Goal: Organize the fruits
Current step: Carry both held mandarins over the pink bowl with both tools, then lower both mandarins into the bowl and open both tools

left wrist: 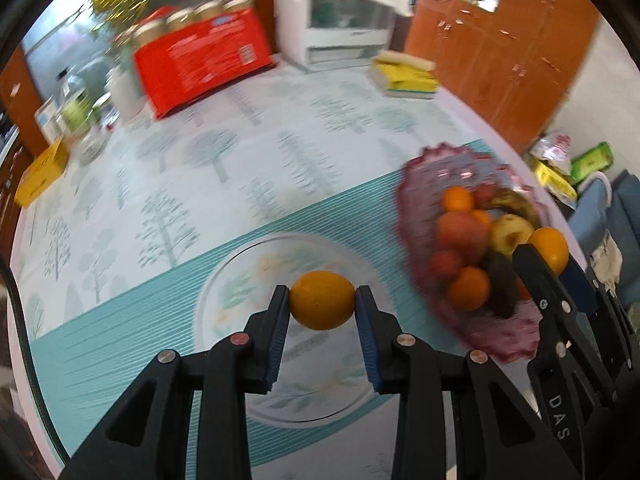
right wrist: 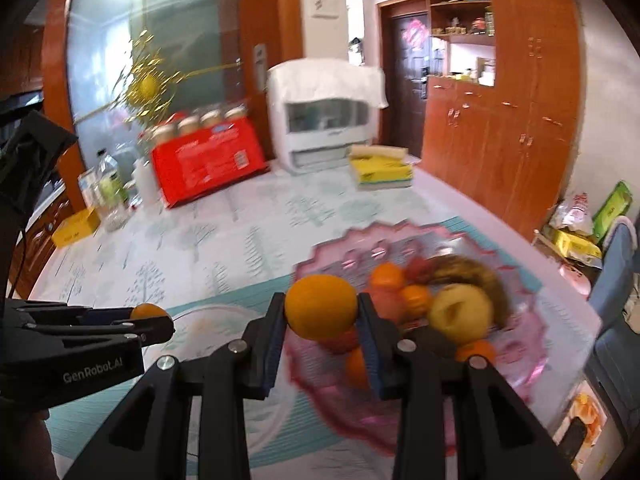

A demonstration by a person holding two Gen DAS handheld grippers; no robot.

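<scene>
between the ribbed blue pads of the left gripper [left wrist: 322, 307] sits an orange [left wrist: 322, 305] with finely dimpled, faintly shiny peel. below it lies a glossy clear plate [left wrist: 224, 280], glass by the look, on a smooth wipe-clean tablecloth [left wrist: 180, 168]. to the right the fruit bowl [left wrist: 432, 168] is translucent pink, glossy, with a scalloped rim. the right gripper [right wrist: 322, 307] is matt black plastic with bright metal rivets, and its orange [right wrist: 321, 306] has the same pitted skin. far ahead stand polished wooden cabinets [right wrist: 500, 152] and a glossy red carton [right wrist: 208, 160].
</scene>
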